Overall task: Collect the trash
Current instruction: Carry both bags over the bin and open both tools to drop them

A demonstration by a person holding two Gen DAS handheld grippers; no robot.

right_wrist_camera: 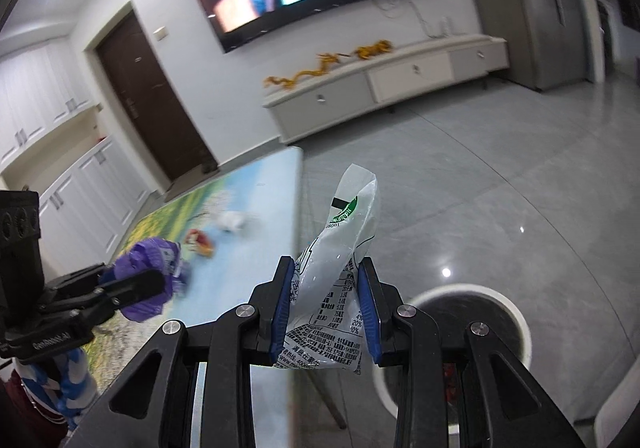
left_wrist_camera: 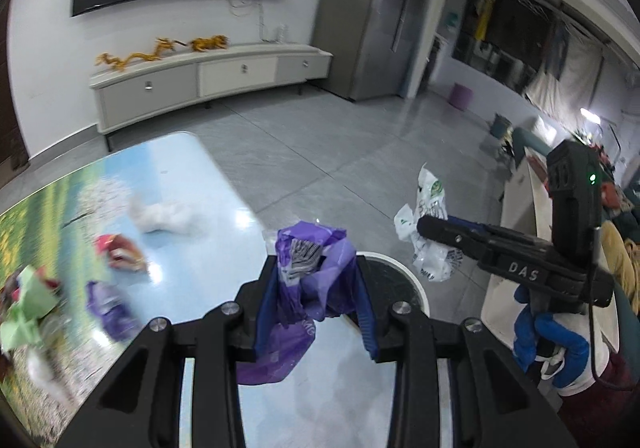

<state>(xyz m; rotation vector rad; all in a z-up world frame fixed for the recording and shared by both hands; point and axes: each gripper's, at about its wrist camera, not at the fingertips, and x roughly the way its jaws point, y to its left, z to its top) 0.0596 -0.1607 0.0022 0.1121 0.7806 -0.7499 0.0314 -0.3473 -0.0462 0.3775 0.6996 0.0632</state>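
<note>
My left gripper (left_wrist_camera: 314,268) is shut on a crumpled purple wrapper (left_wrist_camera: 308,280), held over the table's right edge. My right gripper (right_wrist_camera: 326,288) is shut on a clear white printed wrapper (right_wrist_camera: 340,268), held past the table edge above the floor. In the left wrist view the right gripper (left_wrist_camera: 430,228) and its white wrapper (left_wrist_camera: 430,236) hang to the right. The right wrist view has the left gripper (right_wrist_camera: 156,280) with the purple wrapper (right_wrist_camera: 152,268) at its left. A round white bin (right_wrist_camera: 516,324) with a dark inside stands on the floor beside the table, its rim (left_wrist_camera: 416,284) behind the left fingers.
More trash lies on the picture-printed table (left_wrist_camera: 192,176): a white tissue wad (left_wrist_camera: 164,214), a red wrapper (left_wrist_camera: 120,252), a purple wrapper (left_wrist_camera: 108,308) and green paper (left_wrist_camera: 28,308). Grey tiled floor (right_wrist_camera: 500,188) stretches to a TV cabinet (left_wrist_camera: 208,78). A gloved hand (left_wrist_camera: 548,340) holds the right gripper.
</note>
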